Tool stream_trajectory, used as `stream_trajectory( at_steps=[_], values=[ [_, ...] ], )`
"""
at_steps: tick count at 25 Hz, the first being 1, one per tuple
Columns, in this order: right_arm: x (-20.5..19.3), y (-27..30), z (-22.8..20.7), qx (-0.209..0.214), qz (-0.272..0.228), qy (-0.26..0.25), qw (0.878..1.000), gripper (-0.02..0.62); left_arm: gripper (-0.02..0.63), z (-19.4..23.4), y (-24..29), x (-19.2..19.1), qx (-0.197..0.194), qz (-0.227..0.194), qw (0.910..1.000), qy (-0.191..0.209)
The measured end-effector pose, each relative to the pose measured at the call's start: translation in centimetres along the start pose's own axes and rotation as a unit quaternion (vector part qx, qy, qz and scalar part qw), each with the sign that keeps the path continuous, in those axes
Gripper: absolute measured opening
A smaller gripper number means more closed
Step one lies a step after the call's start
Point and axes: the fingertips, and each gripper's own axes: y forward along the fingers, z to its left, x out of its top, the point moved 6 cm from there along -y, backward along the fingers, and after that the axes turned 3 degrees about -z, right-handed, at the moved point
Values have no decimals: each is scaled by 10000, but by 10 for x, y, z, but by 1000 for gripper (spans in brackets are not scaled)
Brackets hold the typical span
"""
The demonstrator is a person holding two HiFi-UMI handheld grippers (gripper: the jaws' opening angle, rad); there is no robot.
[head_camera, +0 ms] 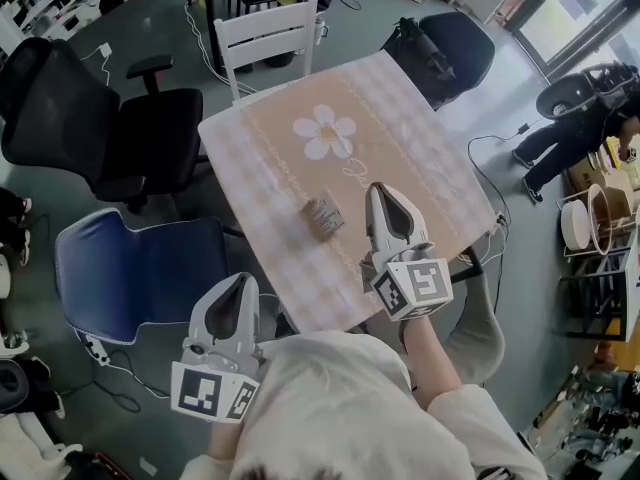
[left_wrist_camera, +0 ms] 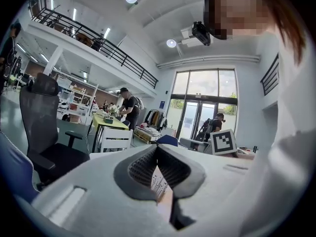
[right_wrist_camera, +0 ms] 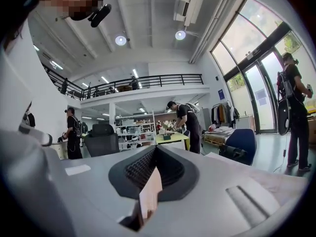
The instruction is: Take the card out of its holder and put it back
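Note:
A small brown card holder (head_camera: 322,217) stands near the middle of the table (head_camera: 270,158), which has a pink checked cloth with a white flower print. I cannot tell the card apart from the holder. My right gripper (head_camera: 381,189) hovers above the table just right of the holder, apart from it. In the right gripper view the right gripper (right_wrist_camera: 156,148) is shut, with only pink cloth showing through the slit. My left gripper (head_camera: 243,280) is off the table's near edge, close to my body. It is also shut (left_wrist_camera: 157,147) and holds nothing.
A white chair (head_camera: 268,34) stands at the table's far side, with a black office chair (head_camera: 100,118) and a blue chair (head_camera: 130,268) to its left. Another dark chair (head_camera: 450,48) sits at the far right corner. Cables lie on the floor (head_camera: 500,158).

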Motion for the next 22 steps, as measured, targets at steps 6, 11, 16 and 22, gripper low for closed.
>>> stream_trajectory(
  at_steps=[6, 11, 16, 22],
  values=[
    [29, -25, 11, -4, -296, 18, 9996, 2, 0, -4, 0, 1, -80, -33, 10000, 47],
    [36, -47, 19, -37, -354, 58, 9994, 2, 0, -4, -3, 3, -89, -71, 9999, 71],
    [46, -68, 21, -140, -447, 210, 9987, 2, 0, -4, -6, 6, -78, -89, 9999, 86],
    [47, -85, 25, -155, -416, 307, 9985, 2, 0, -3, -7, 5, -66, -91, 9999, 74]
  ],
)
